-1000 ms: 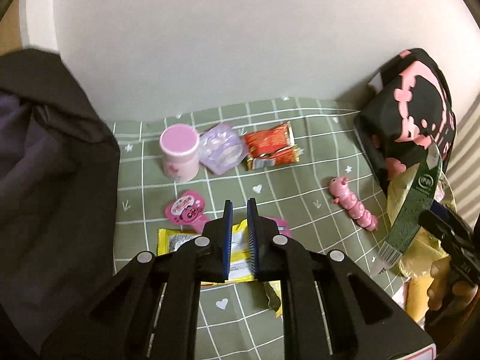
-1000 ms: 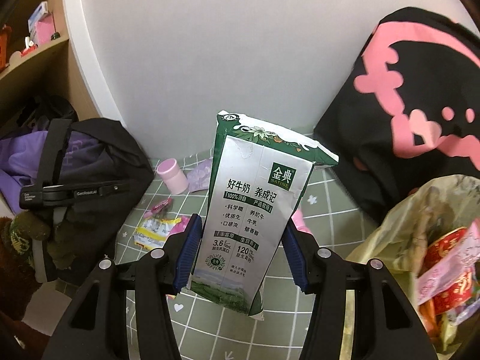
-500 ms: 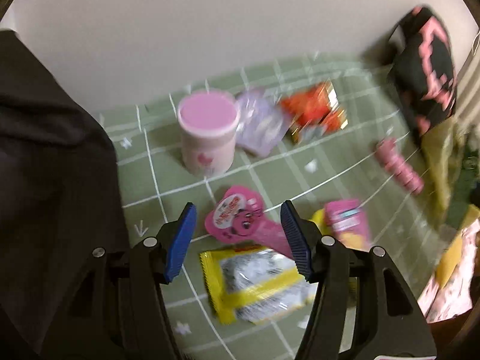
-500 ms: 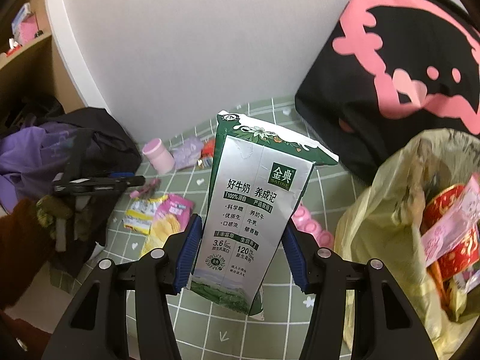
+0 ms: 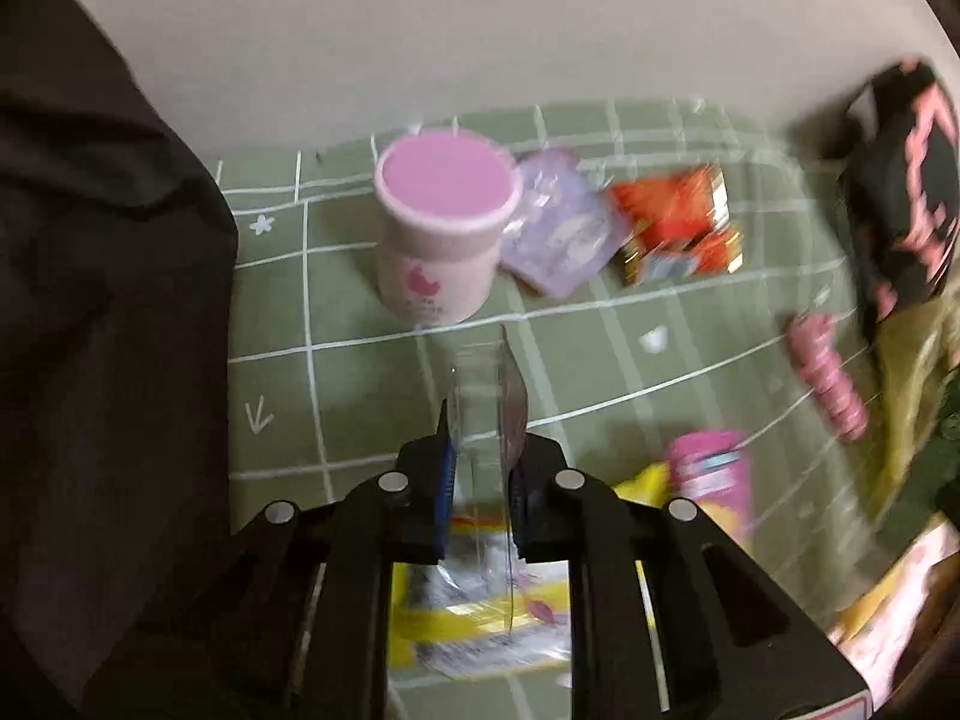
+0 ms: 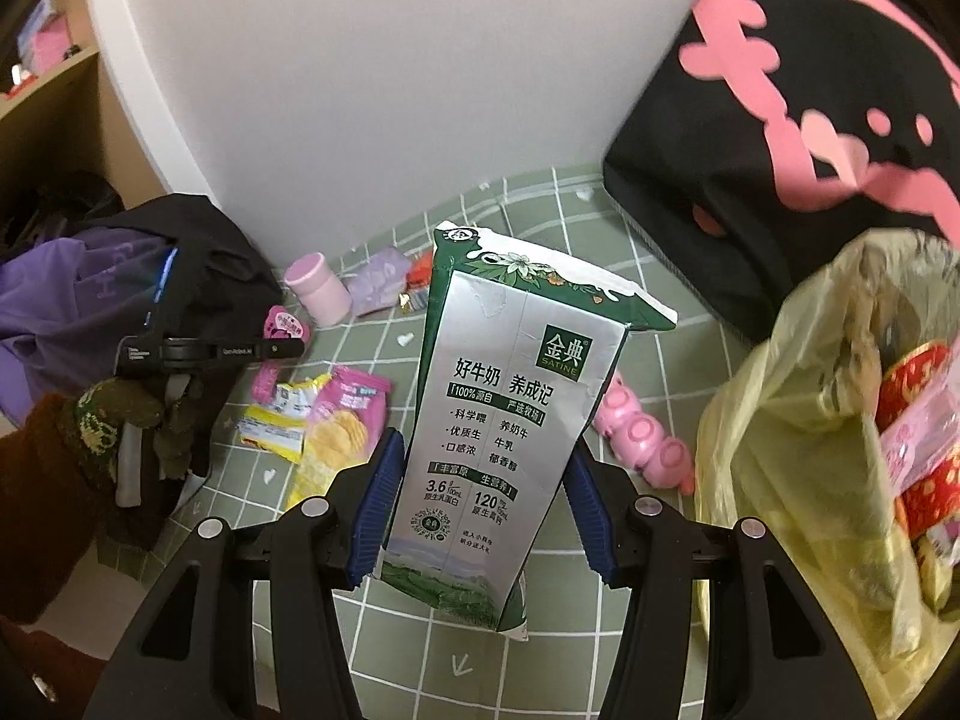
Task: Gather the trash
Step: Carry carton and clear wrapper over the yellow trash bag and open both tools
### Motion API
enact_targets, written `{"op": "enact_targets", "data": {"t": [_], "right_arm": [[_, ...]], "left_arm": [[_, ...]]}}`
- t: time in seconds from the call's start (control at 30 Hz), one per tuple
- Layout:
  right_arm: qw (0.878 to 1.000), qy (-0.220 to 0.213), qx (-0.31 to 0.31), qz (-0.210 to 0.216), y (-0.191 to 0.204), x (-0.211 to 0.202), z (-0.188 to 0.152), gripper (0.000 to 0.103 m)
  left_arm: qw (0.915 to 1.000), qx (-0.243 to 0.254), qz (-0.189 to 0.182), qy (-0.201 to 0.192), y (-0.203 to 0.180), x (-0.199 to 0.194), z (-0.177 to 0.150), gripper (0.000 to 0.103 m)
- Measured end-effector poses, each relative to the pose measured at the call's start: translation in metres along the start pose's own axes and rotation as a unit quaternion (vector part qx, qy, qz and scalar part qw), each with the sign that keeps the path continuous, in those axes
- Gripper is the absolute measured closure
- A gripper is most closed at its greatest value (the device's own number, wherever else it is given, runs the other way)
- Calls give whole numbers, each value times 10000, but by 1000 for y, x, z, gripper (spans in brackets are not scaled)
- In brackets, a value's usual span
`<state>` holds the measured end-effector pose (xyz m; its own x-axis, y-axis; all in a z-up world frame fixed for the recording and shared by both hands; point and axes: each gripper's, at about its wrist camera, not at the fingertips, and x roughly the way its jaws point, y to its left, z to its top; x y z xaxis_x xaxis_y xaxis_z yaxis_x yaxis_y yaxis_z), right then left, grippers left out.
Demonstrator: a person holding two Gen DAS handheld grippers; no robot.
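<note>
My right gripper (image 6: 480,516) is shut on a green and silver milk carton (image 6: 510,414), held upright above the green checked cloth (image 6: 576,228), left of a yellow trash bag (image 6: 810,450) full of wrappers. My left gripper (image 5: 480,480) is shut on a pink heart-shaped package with a clear plastic blister (image 5: 486,402); from the right wrist view the package (image 6: 283,324) shows pink at the gripper's tip. On the cloth lie a yellow wrapper (image 5: 480,618), a pink snack bag (image 5: 708,474), a red wrapper (image 5: 678,228) and a purple packet (image 5: 558,234).
A pink lidded jar (image 5: 444,234) stands near the wall. A pink caterpillar toy (image 5: 828,372) lies at the right. A black and pink bag (image 6: 798,120) stands behind the trash bag. Dark clothes and a purple bag (image 6: 90,300) are heaped at the left.
My left gripper opened, moved forward and down, closed on the pink heart package and lifted it off the cloth. My right gripper kept hold of the carton and shifted toward the trash bag.
</note>
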<state>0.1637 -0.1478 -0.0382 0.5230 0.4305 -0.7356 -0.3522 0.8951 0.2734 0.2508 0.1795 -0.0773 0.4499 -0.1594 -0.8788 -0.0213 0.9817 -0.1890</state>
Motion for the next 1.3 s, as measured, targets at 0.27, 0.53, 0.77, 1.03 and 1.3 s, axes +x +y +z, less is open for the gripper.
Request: {"op": "enact_targets", "data": {"t": [0.27, 0.53, 0.77, 1.03, 1.3], "right_arm": [[9993, -358, -54, -1, -5, -19, 20, 53], [9940, -973, -306, -401, -19, -70, 49, 53], [9827, -1484, -309, -1060, -53, -133, 56, 53], [9698, -1733, 3, -1713, -111, -185, 38, 53], [9626, -1801, 392, -1988, -162, -213, 12, 53]], "left_arm": [[9975, 205, 18, -675, -55, -75, -4, 89], [9893, 881, -231, -1138, -153, -119, 3, 89], [9780, 1531, -707, -1228, -241, -126, 0, 89], [9628, 2227, -1040, -1119, -323, -119, -12, 89], [9512, 2680, -1233, -908, -392, -101, -24, 89]]}}
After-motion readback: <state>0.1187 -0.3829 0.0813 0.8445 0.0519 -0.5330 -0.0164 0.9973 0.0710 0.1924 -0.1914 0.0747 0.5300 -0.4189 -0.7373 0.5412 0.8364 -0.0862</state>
